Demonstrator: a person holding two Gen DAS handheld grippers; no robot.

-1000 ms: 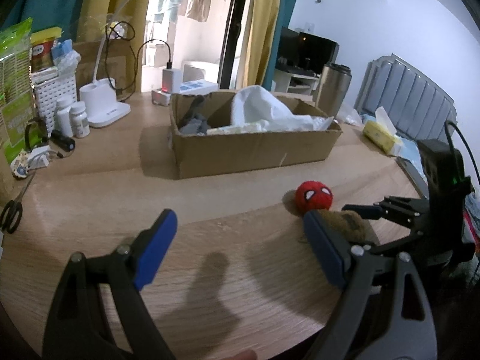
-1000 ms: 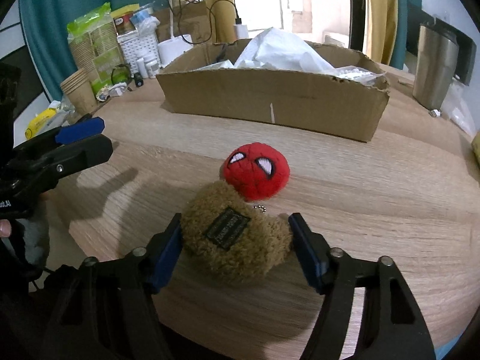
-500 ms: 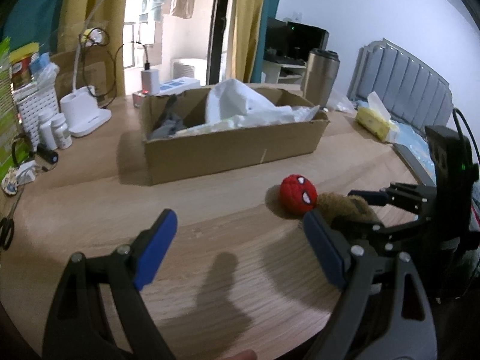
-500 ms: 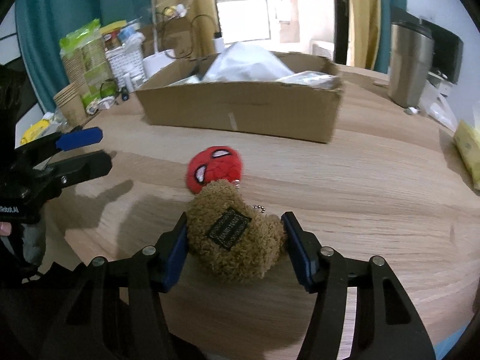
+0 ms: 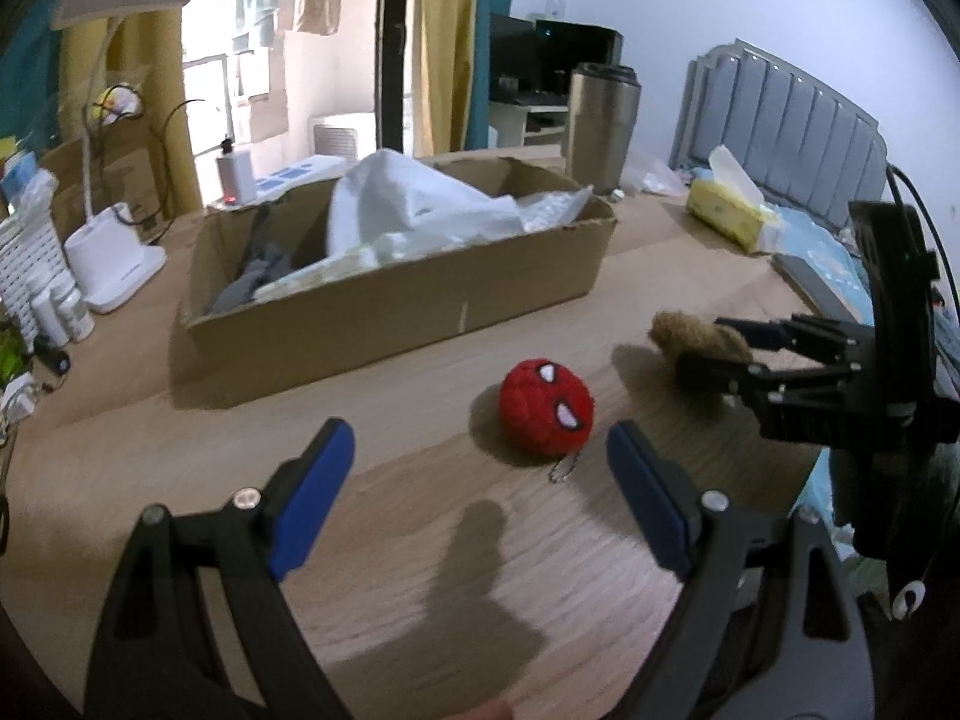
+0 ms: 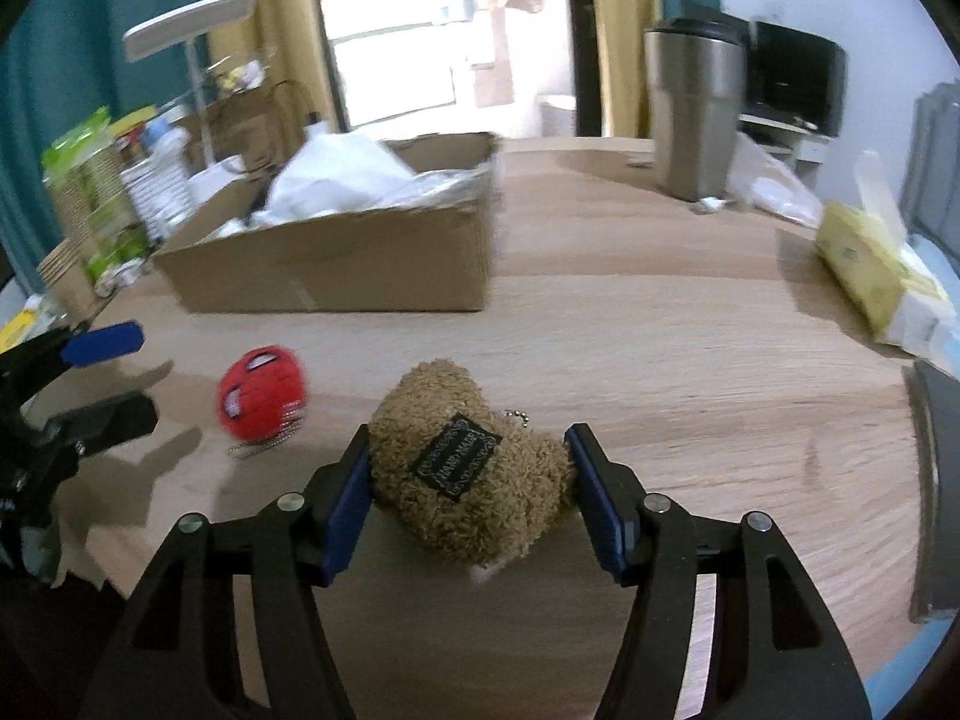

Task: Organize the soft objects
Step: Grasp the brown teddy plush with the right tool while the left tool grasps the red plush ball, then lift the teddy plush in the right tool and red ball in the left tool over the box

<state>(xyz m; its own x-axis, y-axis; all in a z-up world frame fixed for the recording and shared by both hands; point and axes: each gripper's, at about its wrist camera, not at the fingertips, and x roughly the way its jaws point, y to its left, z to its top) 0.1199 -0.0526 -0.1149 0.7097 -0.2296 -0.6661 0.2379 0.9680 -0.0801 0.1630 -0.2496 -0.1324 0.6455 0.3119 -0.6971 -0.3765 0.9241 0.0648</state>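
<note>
While the right gripper (image 6: 468, 480) pinches the brown plush (image 6: 462, 480) between its blue pads, apparently lifted off the tabletop (image 6: 660, 348), the cardboard box (image 6: 336, 264) lies ahead and to its left. The left gripper (image 5: 480, 480), spread wide and empty, is the nearer to the red plush ball (image 5: 547, 413), which sits on the tabletop in front of the box.
</note>
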